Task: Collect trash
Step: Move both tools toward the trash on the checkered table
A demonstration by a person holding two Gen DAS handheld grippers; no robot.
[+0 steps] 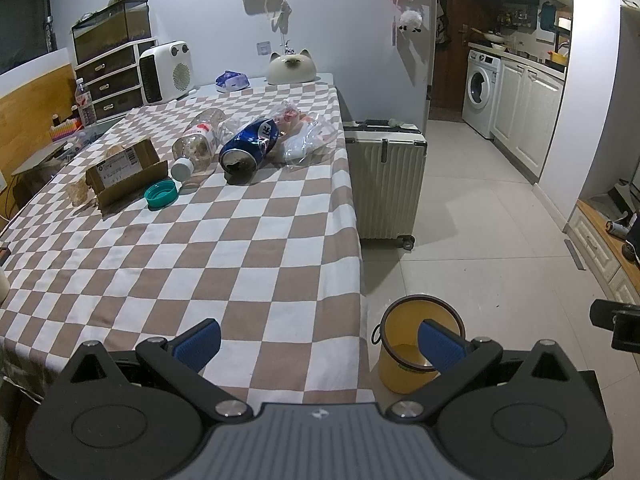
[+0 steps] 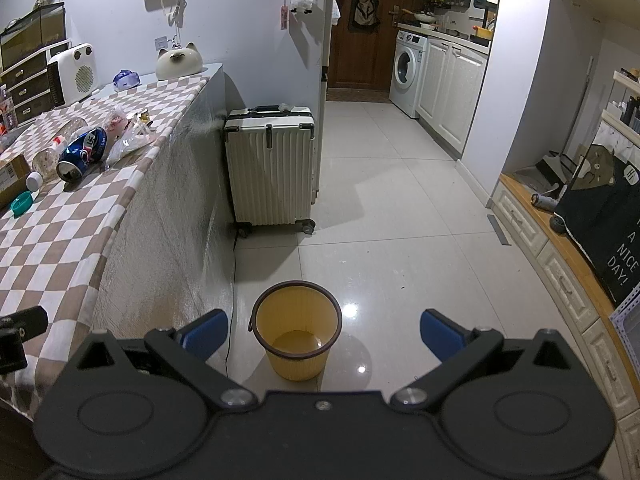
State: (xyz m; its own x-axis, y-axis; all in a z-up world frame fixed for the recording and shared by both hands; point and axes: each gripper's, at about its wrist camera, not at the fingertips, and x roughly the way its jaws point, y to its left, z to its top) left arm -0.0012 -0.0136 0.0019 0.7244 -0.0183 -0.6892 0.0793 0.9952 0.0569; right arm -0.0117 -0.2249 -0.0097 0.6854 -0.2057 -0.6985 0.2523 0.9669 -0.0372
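Checkered counter (image 1: pixel 240 264) carries the trash, the crushed blue can (image 1: pixel 249 145) lying long-axis toward the left claw (image 1: pixel 320 344), which hangs released and nearer, while the right claw (image 2: pixel 322 334), also released, hovers over the yellow bin (image 2: pixel 298 336) beside the counter.

I see brown-white checked tablecloth (image 1: pixel 240 248), blue crushed can (image 1: pixel 249 145), teal lid (image 1: pixel 161 193) — yellow bin (image 2: pixel 297 332), dark rim — cream ribbed suitcase (image 2: pixel 270 164).

One can (image 1: pixel 249 145) — one bottle (image 1: pixel 199 140) — one bin (image 2: pixel 297 340).
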